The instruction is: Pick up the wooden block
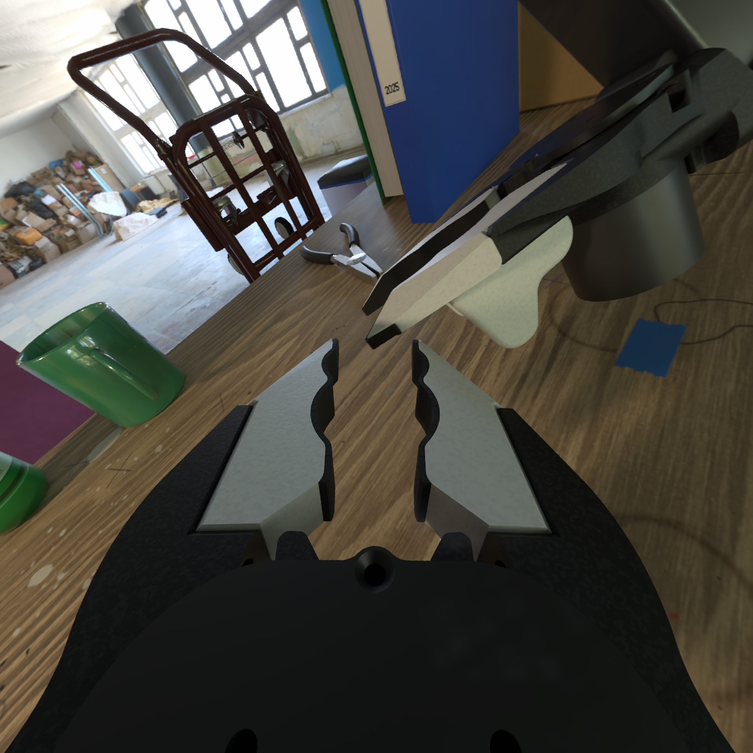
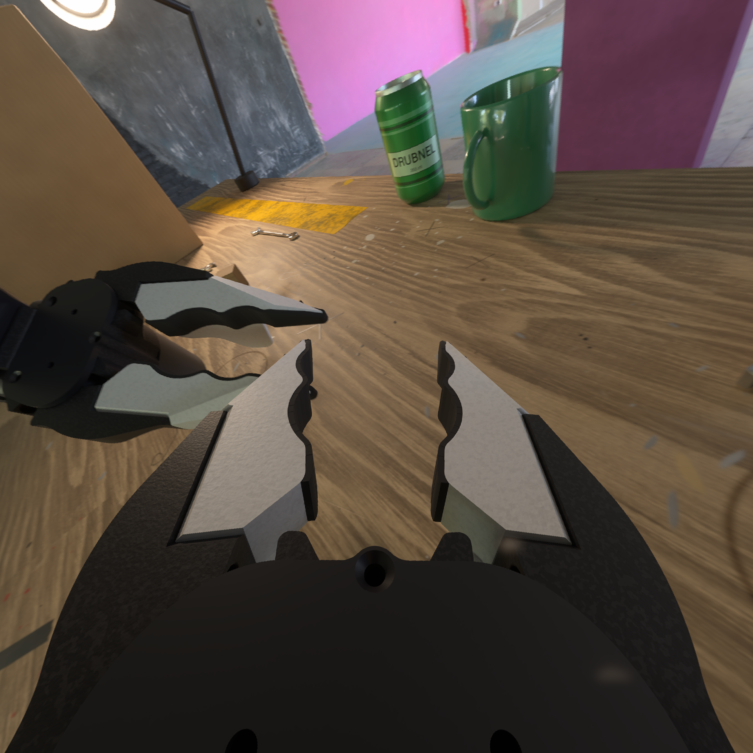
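Observation:
A small tan wooden block [image 2: 234, 272] lies on the wooden table [image 2: 529, 326] next to a cardboard box, partly hidden behind the left gripper's upper finger. It does not show in the left wrist view. My left gripper [image 1: 375, 346] is open and empty, low over bare table; it also shows in the right wrist view [image 2: 285, 346], just in front of the block. My right gripper [image 2: 375, 346] is open and empty over bare table; in the left wrist view [image 1: 377, 322] its tips hover just ahead of the left fingertips.
A green mug [image 2: 509, 146] and a green can [image 2: 411, 138] stand at the table's far side by a purple box [image 2: 652, 81]. A small wrench [image 2: 275, 233] lies by yellow tape [image 2: 277, 214]. Pliers [image 1: 350, 256], a blue binder [image 1: 448, 102] and a dark cylinder [image 1: 635, 228] stand farther off.

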Motion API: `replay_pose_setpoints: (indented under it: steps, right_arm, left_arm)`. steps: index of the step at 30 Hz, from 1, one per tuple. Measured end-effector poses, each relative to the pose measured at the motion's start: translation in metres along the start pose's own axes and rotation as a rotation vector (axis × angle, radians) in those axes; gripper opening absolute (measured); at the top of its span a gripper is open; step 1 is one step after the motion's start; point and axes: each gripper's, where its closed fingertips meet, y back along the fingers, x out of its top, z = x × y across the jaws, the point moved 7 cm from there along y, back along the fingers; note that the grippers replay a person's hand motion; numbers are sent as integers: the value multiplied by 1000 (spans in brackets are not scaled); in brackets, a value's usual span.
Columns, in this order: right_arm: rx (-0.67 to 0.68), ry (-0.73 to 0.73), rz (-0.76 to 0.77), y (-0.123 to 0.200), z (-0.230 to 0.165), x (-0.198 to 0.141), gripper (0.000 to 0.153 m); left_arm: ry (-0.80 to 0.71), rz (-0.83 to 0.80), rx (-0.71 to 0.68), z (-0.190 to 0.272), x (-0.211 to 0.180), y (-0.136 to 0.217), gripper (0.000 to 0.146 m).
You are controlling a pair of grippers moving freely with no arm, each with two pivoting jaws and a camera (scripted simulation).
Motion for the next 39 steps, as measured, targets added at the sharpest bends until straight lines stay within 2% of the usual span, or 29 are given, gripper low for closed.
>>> replay_pose_setpoints:
  steps: [3, 9, 11, 14, 16, 19, 21, 23, 26, 28, 33, 35, 37, 39]
  right_arm:
    - [-30, 5, 6, 3, 5, 0, 63]
    - [1, 53, -5, 3, 0, -1, 64]
    - [-6, 81, -21, 1, -3, -3, 63]
    - [-18, 107, -53, -2, -5, -5, 62]
    - [-21, 109, -71, -4, -6, -5, 62]
    - [-17, 97, -77, -6, -6, -6, 62]
    - [-10, 83, -75, -6, -5, -6, 62]
    - [-3, 68, -69, -5, -5, -6, 63]
    - [6, 57, -60, -4, -5, -5, 62]
    - [8, 55, -55, -4, -5, -6, 62]
    - [14, 54, -56, -3, -6, -6, 63]
    - [16, 52, -66, -4, -6, -6, 63]
    - [17, 51, -71, -5, -6, -7, 62]
    - [19, 51, -72, -5, -6, -7, 62]
  left_arm:
    - [-4, -1, 23, -2, -1, 0, 37]
    - [12, 32, 53, 6, 6, 15, 37]
    - [-35, 30, -18, 19, 19, 33, 37]
    - [-100, -64, -8, 19, 43, 69, 42]
    - [-74, -109, 29, -2, 57, 97, 46]
    - [17, -202, 126, -57, 62, 136, 51]
    - [57, -303, 262, -100, 46, 156, 52]
    - [108, -477, 346, -136, 11, 169, 53]
    - [263, -740, 315, -163, -51, 175, 57]
    - [290, -866, 336, -171, -82, 177, 58]
    - [316, -968, 355, -180, -118, 177, 55]
    - [343, -995, 319, -181, -127, 176, 47]
    - [299, -1008, 320, -184, -129, 176, 33]
    - [236, -1018, 310, -185, -129, 178, 33]
